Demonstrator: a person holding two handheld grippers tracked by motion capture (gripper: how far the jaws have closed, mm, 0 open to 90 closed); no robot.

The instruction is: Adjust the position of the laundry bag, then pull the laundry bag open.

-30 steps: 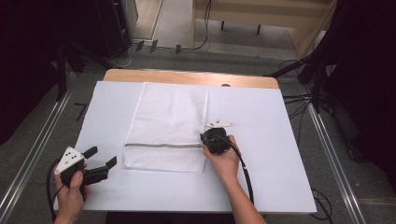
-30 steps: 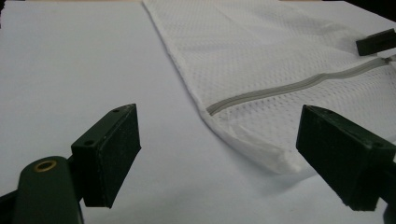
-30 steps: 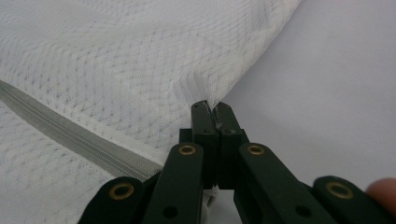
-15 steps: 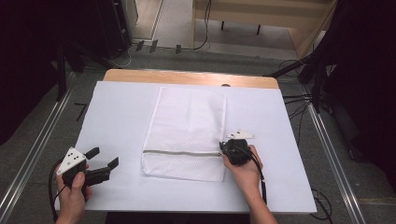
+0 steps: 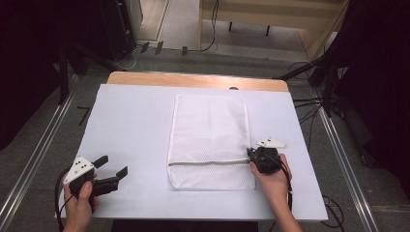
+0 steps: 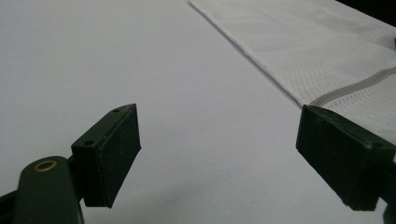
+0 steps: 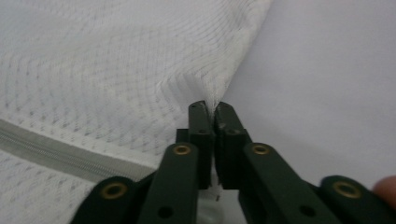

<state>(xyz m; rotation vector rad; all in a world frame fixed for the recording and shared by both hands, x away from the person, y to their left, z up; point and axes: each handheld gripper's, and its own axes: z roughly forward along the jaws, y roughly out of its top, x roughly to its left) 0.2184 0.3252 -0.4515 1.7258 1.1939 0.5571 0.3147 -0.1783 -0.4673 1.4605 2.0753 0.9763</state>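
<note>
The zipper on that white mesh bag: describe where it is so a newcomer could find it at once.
On the white-covered table lies a flat white mesh laundry bag. Near its end closest to the person, a thin grey zipper runs straight across it, level with the right claw pinching the bag's edge. It is the bag's one grey line.

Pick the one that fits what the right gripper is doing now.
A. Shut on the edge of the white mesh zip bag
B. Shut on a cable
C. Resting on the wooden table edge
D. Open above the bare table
A: the right gripper has its jaws pressed together on the puckered edge of the white mesh zip bag.
</note>
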